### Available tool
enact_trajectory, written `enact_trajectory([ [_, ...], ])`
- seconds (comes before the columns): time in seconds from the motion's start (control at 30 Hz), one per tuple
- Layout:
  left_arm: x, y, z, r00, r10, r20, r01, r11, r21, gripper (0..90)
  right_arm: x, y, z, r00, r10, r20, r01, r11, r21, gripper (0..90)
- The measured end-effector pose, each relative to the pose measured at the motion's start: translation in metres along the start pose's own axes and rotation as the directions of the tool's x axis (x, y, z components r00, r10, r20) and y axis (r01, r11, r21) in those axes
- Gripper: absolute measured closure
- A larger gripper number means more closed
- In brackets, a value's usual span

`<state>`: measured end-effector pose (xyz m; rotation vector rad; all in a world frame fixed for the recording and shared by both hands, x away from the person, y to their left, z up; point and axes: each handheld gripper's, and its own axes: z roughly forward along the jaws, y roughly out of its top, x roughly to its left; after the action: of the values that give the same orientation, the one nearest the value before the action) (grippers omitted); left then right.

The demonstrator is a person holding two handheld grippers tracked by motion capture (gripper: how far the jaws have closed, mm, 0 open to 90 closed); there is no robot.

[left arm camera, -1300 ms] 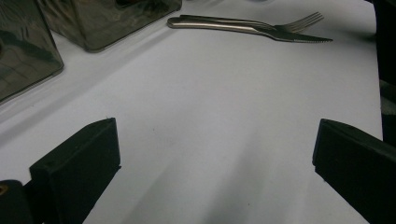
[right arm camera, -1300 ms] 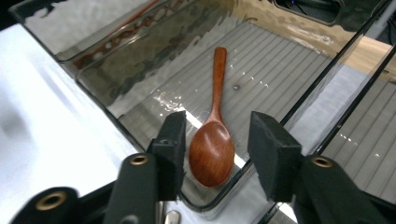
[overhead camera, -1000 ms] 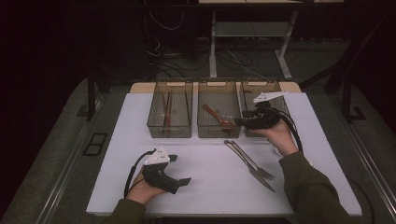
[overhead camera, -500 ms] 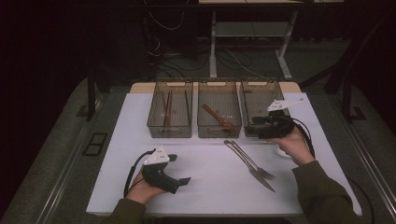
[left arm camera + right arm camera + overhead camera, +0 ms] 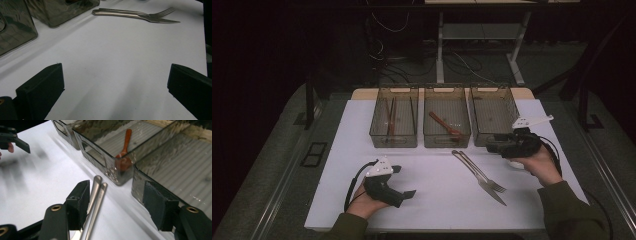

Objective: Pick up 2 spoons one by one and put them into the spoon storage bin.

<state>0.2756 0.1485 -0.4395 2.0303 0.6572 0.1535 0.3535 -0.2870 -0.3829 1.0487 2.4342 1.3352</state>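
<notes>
- My right gripper (image 5: 493,148) has its fingers (image 5: 79,203) spread wide and empty; they have just been opening, nothing between them.
- It has pulled back from the right bin (image 5: 493,114) toward the frame's lower right.
- The fork (image 5: 479,171) and knife (image 5: 484,182) lie just below-left on the tabletop (image 5: 437,200), likely my next pickup.
- My left gripper (image 5: 409,194) rests open, empty, lower left.

A person at a white table (image 5: 437,200) holds a gripper in each hand.
The right gripper (image 5: 492,148), empty, hovers beside the right-hand bin (image 5: 494,117), near a fork (image 5: 479,171) and knife (image 5: 486,184) lying side by side. The left gripper (image 5: 404,192) rests near the table's front edge.
</notes>
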Motion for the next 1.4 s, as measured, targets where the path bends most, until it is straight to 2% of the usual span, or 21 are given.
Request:
enact_trajectory([
  [0.5,0.0,0.0,-0.001,1.0,0.0,-0.002,0.0,1.0,0.003,0.0,-0.016,-0.029,-0.025,0.9988,0.043,0.021,-0.043,0.999,-0.018,38.6],
  [0.67,0.0,0.0,-0.001,1.0,-0.001,-0.003,0.001,1.0,0.003,0.0,-0.025,-0.041,-0.034,0.9956,0.082,0.045,-0.081,0.997,-0.016,35.6],
  [0.83,0.0,0.0,0.0,1.0,-0.001,-0.004,0.001,1.0,0.004,0.0,-0.033,-0.052,-0.039,0.9929,0.096,0.071,-0.096,0.995,-0.008,33.6],
  [1.07,0.0,0.0,0.0,1.0,-0.001,-0.006,0.001,1.0,0.004,0.0,-0.044,-0.065,-0.04,0.987,0.134,0.089,-0.136,0.991,0.017,33.4],
  [1.4,0.001,-0.001,0.0,1.0,-0.001,-0.009,0.001,1.0,0.008,0.0,-0.056,-0.076,-0.026,0.9797,0.168,0.109,-0.177,0.981,0.079,35.7],
])
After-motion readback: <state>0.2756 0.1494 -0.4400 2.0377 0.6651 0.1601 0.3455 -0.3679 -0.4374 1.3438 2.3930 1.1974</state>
